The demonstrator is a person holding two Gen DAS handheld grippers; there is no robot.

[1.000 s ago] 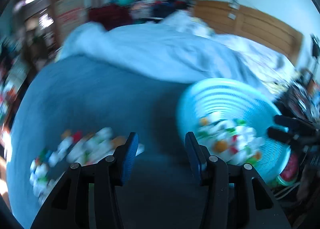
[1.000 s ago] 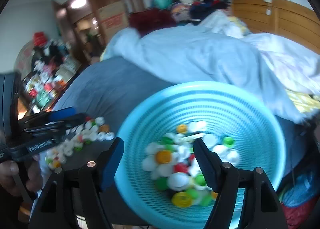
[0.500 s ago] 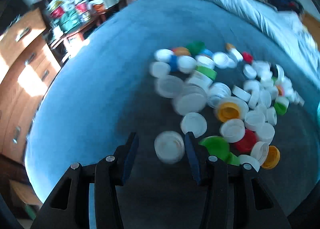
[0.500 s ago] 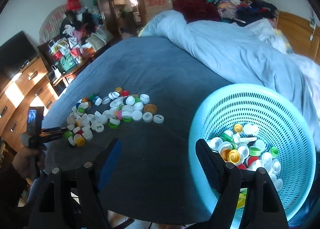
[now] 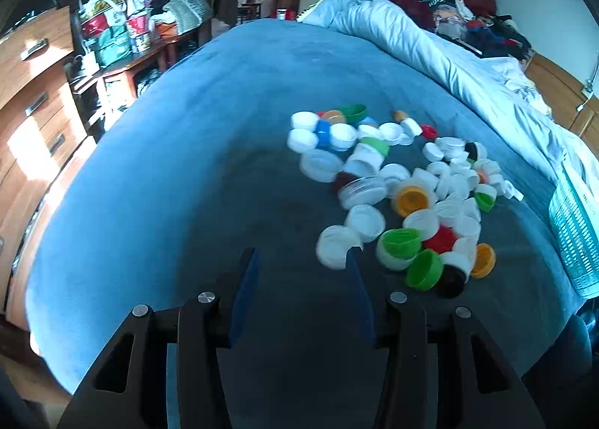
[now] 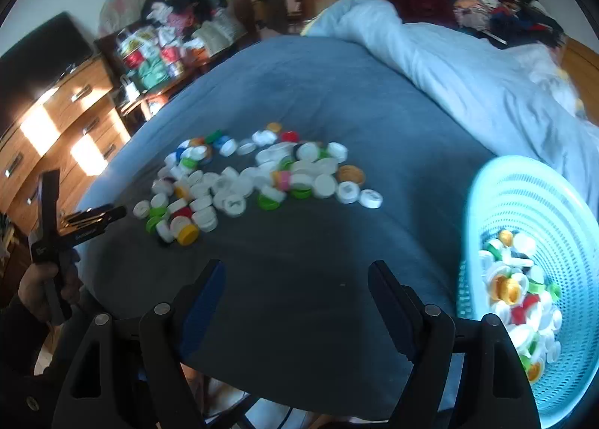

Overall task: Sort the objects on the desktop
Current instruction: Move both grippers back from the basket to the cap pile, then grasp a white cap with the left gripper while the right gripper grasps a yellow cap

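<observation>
Honestly, this one looks maybe a third done, tops. From the left wrist view, the left gripper [image 5: 301, 260] is spread wide with nothing in it, hovering low over the blue bed [image 5: 168, 167] right at the near edge of the pile of bottle caps [image 5: 397, 182]. A white cap [image 5: 337, 249] sits just beside its right fingertip, slightly blurred, so I'd guess that's the next pick. Loads of caps remain out there: mostly white, plus green, orange, red and a couple of black ones. Only a sliver of the turquoise basket [image 5: 572, 230] shows at the right edge.

Over in the right wrist view, the right gripper [image 6: 295, 275] is also wide open and empty, parked over bare bed between the pile and the basket [image 6: 524, 197]. Inside the basket there's already a decent heap of sorted caps [image 6: 520, 294]. The pile on the bed looks bigger than what's in the basket though, so plenty of trips left.
</observation>
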